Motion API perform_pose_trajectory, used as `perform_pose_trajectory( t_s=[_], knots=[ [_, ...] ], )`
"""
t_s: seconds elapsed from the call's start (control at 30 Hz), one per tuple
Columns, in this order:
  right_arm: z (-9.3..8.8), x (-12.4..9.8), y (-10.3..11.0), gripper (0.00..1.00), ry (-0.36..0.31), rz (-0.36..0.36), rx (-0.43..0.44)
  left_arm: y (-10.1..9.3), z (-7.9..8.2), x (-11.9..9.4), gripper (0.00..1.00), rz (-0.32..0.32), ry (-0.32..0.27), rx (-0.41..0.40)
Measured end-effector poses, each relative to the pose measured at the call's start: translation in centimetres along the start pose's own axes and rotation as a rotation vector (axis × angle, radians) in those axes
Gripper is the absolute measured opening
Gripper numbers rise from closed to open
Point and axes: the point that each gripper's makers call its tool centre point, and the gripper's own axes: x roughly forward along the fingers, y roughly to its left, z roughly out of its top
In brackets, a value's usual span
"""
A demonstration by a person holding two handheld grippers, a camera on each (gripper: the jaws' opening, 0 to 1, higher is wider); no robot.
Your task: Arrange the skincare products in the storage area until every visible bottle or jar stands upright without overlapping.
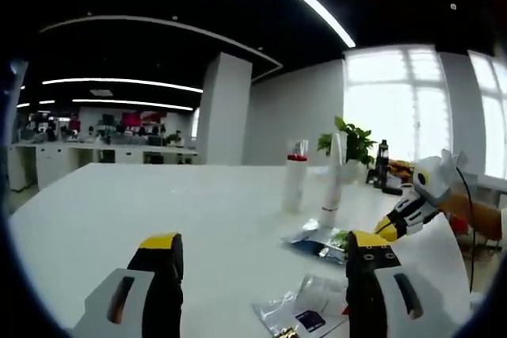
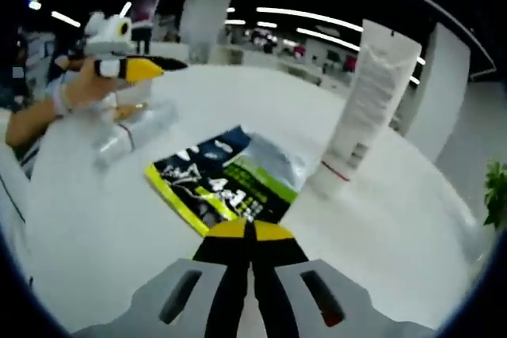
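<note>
A white tube (image 1: 333,184) stands on its cap on the white table (image 1: 119,211), next to a white bottle with a red band (image 1: 295,184), also upright. A dark and green sachet (image 1: 321,244) lies flat in front of them, and a clear sachet (image 1: 305,314) lies nearer. My left gripper (image 1: 265,249) is open wide and holds nothing. My right gripper (image 1: 394,225) comes in from the right, low near the dark sachet. In the right gripper view, the right gripper (image 2: 249,231) is shut just short of the dark sachet (image 2: 230,184), with the tube (image 2: 360,108) beyond it. The left gripper (image 2: 146,69) shows at upper left.
Clear packets (image 2: 135,136) lie below the left gripper. A potted plant (image 1: 348,144) and a dark bottle (image 1: 383,164) stand at the far table edge. Office desks and a white pillar (image 1: 223,108) are behind. A hand (image 2: 75,93) holds the left gripper.
</note>
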Motion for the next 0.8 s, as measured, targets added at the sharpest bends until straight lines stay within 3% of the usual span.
perform_pose_trajectory(
  t_s=[0.03,0.1,0.17,0.2,0.27,0.3,0.4,0.47,0.57,0.67,0.8],
  knots=[
    [-0.1,0.0,-0.1,0.00,0.011,-0.003,0.055,-0.5,-0.1,0.3,0.83,-0.024,0.015,-0.041],
    [-0.2,-0.1,-0.1,0.00,0.013,0.012,0.084,-1.5,-0.1,0.9,0.84,-0.091,0.037,-0.135],
    [-0.1,-0.1,-0.1,0.00,0.012,0.027,0.079,-2.0,-0.1,1.4,0.84,-0.115,0.074,-0.168],
    [-0.1,-0.1,-0.1,0.00,0.015,0.031,0.089,-1.9,0.0,1.5,0.84,-0.102,0.098,-0.150],
    [-0.1,-0.2,0.1,0.00,0.025,0.041,0.091,-2.6,1.5,1.8,0.83,-0.039,0.094,-0.062],
    [-0.1,-0.2,0.2,0.00,0.028,0.047,0.084,-3.1,1.6,2.0,0.83,-0.047,0.143,-0.083],
    [-0.1,-0.2,0.3,0.00,0.037,0.058,0.086,-4.9,1.1,2.6,0.83,-0.125,0.258,-0.177],
    [-0.1,-0.2,0.3,0.00,0.040,0.062,0.090,-6.3,0.7,3.6,0.82,-0.191,0.373,-0.301],
    [-0.2,-0.2,0.4,0.00,0.033,0.066,0.095,-7.3,1.2,5.1,0.82,-0.247,0.413,-0.429],
    [-0.2,-0.2,0.4,0.00,0.032,0.074,0.092,-7.1,0.3,6.5,0.82,-0.232,0.476,-0.539],
    [-0.2,0.1,-0.3,0.00,0.030,0.084,0.077,-5.9,-1.6,8.2,0.82,-0.195,0.524,-0.583]
  ],
)
